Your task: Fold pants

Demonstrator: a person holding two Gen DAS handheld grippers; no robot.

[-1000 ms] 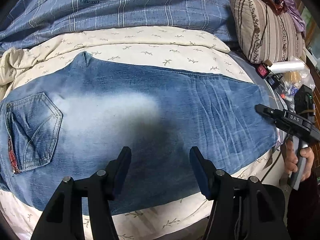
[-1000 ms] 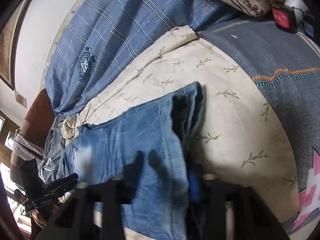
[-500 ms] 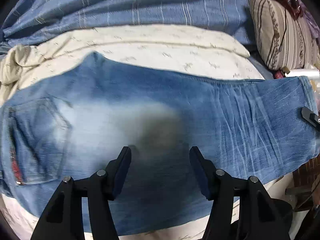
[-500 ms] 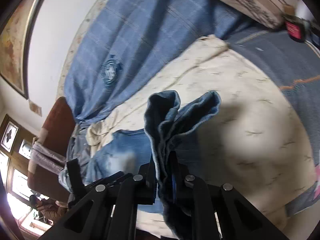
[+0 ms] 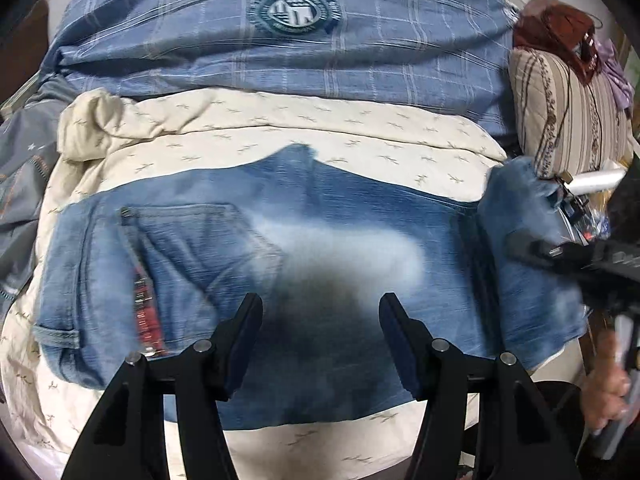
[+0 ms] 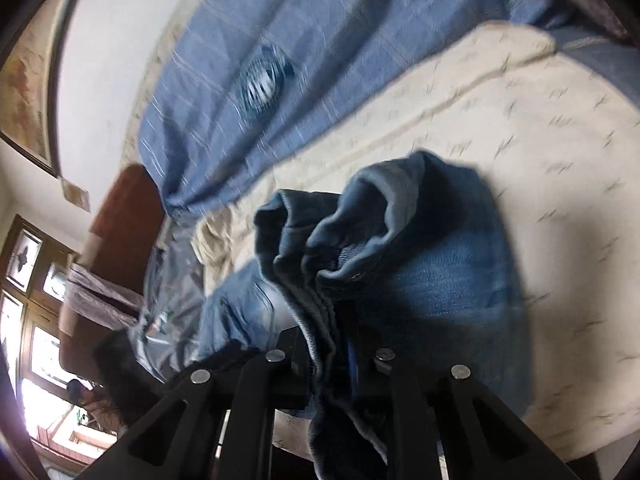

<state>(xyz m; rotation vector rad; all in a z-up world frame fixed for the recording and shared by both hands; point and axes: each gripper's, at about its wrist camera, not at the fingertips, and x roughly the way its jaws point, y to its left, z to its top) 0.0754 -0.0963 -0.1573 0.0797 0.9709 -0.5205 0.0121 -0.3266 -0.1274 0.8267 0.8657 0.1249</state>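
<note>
Denim jeans (image 5: 304, 264), faded blue, lie flat across a cream sheet (image 5: 280, 128) on the bed, back pocket (image 5: 200, 256) up at the left. Left wrist view: left gripper (image 5: 320, 344) hovers over the seat area, fingers spread wide, holding nothing. Leg end at the right is raised and doubled over, pinched by the right gripper (image 5: 536, 250). Blue plaid duvet (image 5: 280, 56) behind; striped pillow (image 5: 568, 116) at far right.

Right wrist view: right gripper (image 6: 328, 356) is clamped on bunched hems of the jeans (image 6: 420, 272), fabric standing up between the fingers above the sheet (image 6: 540, 128). Duvet (image 6: 260, 80) beyond, blurred.
</note>
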